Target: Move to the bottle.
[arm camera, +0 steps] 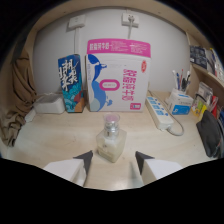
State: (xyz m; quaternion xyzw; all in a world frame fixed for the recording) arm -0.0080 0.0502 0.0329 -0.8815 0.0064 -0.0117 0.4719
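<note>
A small clear glass bottle [111, 141] with a pink-topped cap stands upright on the light wooden desk [55, 137]. It sits just ahead of my gripper [114, 158], roughly centred on the gap between the fingers. The two fingers [84, 160] are spread wide apart, open, with nothing held. The bottle's base reaches about level with the fingertips, with clear gaps to either side.
Behind the bottle a large white and pink carton [118, 76] leans at the wall, with a blue box [71, 83] to its left. A white power strip [158, 112] lies to the right, by a pen holder [179, 100]. Brown cloth [15, 107] hangs at the left.
</note>
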